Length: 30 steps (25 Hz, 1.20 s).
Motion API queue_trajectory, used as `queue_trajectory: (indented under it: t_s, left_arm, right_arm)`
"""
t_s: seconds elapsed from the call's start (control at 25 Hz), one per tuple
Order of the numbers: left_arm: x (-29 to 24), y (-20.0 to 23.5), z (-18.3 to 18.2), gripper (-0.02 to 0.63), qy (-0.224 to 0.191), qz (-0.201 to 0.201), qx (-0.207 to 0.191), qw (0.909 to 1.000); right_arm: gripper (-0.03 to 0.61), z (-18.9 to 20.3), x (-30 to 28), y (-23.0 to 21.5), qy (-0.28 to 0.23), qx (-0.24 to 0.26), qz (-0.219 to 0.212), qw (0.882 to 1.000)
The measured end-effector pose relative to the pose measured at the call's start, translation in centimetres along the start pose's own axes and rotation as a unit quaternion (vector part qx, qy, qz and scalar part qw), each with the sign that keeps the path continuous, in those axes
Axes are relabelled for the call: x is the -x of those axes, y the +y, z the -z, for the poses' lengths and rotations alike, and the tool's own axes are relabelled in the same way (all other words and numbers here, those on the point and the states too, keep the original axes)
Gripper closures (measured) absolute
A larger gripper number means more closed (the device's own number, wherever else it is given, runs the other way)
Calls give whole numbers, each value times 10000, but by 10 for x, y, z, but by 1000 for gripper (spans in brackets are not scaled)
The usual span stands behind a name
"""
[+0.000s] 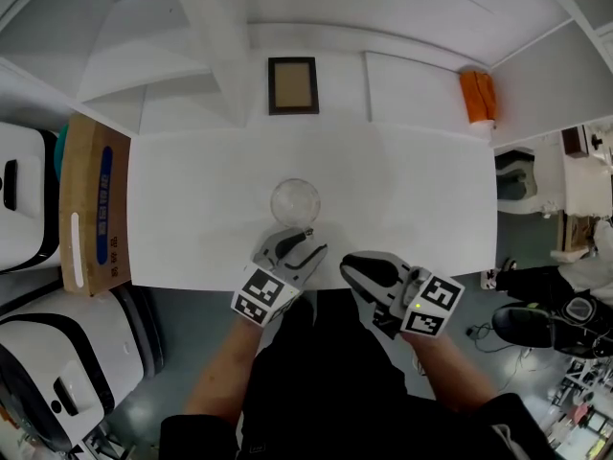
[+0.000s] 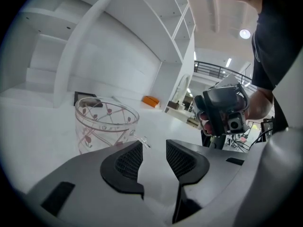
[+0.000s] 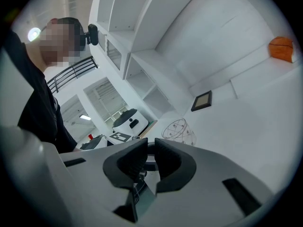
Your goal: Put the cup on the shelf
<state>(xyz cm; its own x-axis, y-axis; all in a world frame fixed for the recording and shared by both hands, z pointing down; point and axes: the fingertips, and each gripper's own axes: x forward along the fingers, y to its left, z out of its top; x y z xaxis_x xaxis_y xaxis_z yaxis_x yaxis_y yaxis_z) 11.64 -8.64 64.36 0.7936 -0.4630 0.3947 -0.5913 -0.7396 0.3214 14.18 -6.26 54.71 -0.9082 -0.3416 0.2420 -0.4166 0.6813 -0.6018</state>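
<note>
A clear glass cup [image 1: 294, 200] with a red flower pattern stands upright on the white table [image 1: 192, 218]. In the left gripper view the cup [image 2: 106, 124] is just ahead and left of the jaws, its small handle pointing toward them. My left gripper [image 1: 306, 241] [image 2: 154, 157] is open behind the cup, nothing between its pads. My right gripper [image 1: 356, 268] [image 3: 151, 157] hovers at the table's front edge, jaws shut and empty; the cup [image 3: 179, 131] shows beyond it. The white shelf unit [image 1: 192, 56] rises behind the table.
A dark picture frame [image 1: 292, 85] leans at the back of the table, with an orange object [image 1: 478, 96] at the far right corner. A cardboard box [image 1: 91, 204] sits at the left edge. White machines [image 1: 24, 199] stand on the floor to the left.
</note>
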Motion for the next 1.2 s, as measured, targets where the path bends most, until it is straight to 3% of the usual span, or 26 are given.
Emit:
queue_trajectory:
  t_s: [0.36, 0.64, 0.76, 0.96, 1.2]
  left_arm:
    - [-13, -3, -2, 460, 50, -172, -123, 9998]
    - [-26, 5, 3, 497, 306, -698, -672, 9948]
    - [-29, 7, -3, 501, 159, -785, -576, 9951]
    - [-24, 16, -11, 568, -140, -940, -249, 9952]
    - [-15, 11, -14, 572, -200, -666, -118, 9975]
  right_arm:
    - [559, -6, -1, 1, 10, -1, 23, 10000]
    - [560, -2, 1, 4, 66, -36, 53, 10000]
    - [560, -1, 3, 7, 75, -27, 60, 9999]
    - [560, 2, 4, 10, 106, -34, 94, 9999]
    - [560, 5, 3, 14, 110, -59, 56, 9999]
